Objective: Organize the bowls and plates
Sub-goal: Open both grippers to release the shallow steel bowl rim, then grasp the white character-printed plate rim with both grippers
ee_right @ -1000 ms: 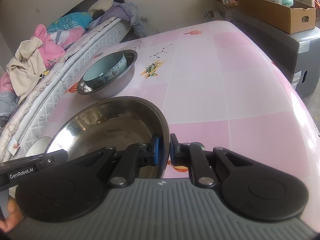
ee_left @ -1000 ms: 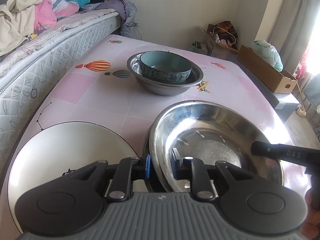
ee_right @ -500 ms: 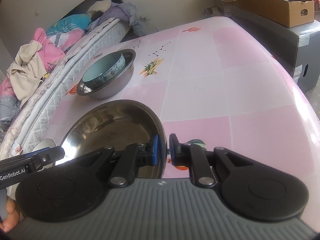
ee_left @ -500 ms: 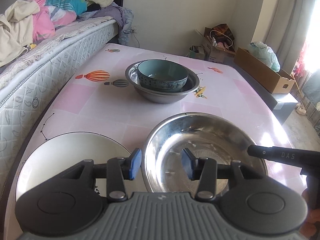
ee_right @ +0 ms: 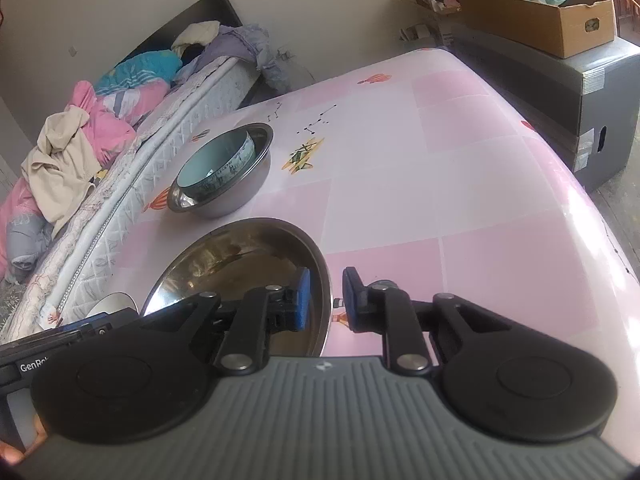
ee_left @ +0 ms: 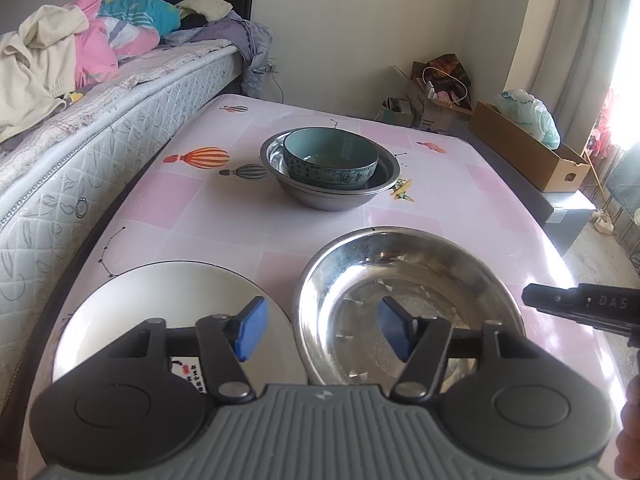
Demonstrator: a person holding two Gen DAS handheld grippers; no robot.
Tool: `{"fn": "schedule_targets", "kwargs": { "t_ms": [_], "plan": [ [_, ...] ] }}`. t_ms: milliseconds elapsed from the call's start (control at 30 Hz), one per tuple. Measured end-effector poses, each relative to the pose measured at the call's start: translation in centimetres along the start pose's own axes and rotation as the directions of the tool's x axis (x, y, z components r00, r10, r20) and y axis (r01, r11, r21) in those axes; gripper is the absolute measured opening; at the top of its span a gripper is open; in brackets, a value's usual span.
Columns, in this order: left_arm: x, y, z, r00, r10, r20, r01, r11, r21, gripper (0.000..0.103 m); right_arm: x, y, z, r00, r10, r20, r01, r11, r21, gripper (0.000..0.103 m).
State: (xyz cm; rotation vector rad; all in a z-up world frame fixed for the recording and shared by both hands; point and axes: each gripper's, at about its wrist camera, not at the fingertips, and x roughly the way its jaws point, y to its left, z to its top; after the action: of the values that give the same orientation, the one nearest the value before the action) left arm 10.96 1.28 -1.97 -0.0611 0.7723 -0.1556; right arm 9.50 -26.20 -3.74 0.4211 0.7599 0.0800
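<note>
- Bowls first: the big steel bowl (ee_left: 408,304) sits on the pink desk (ee_left: 192,208) right in front of us, just beside the white plate (ee_left: 168,312) on its left.
- Our left gripper (ee_left: 320,332) hangs over the gap between plate and bowl, its fingers (ee_left: 251,332) opening, one blue pad above the plate and the other above the bowl's inside, neither pressing on anything.
- Our right gripper (ee_right: 325,300) straddles the bowl's near-right rim, its fingers (ee_right: 302,300) opening too; the rim stands in the gap but the pads no longer pinch it.
- Both sides letting go at once reads to us as a two-handed set-down: a wide, slippery bowl is easier to carry level by opposite edges.
- Further back, the teal bowl (ee_left: 330,158) is already nested inside a second steel bowl (ee_left: 332,192), so nesting by size looks like the plan.
- We judge the near bowl parked next to the plate, with plate and bowl still to be sorted.
- The bed (ee_left: 80,120) runs along the desk's left edge, so we want clean lifts there.
</note>
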Motion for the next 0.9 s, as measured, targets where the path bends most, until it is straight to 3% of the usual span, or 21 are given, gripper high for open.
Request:
{"fn": "schedule_targets", "kwargs": {
  "t_ms": [267, 633, 900],
  "plan": [
    [-3.2, 2.4, -1.0, 1.0, 0.017, 0.019, -0.017, 1.0, -0.024, 0.084, -3.4, 0.4, -1.4, 1.0, 0.03, 0.005, -0.03, 0.999, 0.04, 0.027],
    [-6.8, 8.5, -3.0, 0.992, 0.124, 0.036, -0.119, 0.987, -0.108, 0.085, -5.6, 5.2, -4.8, 0.986, 0.161, -0.034, -0.16, 0.987, 0.032, 0.027],
    [-7.1, 12.0, -4.3, 0.982, 0.19, 0.017, -0.184, 0.969, -0.167, 0.085, -4.0, 9.4, -8.5, 0.959, 0.248, -0.139, -0.245, 0.969, 0.039, 0.027]
  ]
}}
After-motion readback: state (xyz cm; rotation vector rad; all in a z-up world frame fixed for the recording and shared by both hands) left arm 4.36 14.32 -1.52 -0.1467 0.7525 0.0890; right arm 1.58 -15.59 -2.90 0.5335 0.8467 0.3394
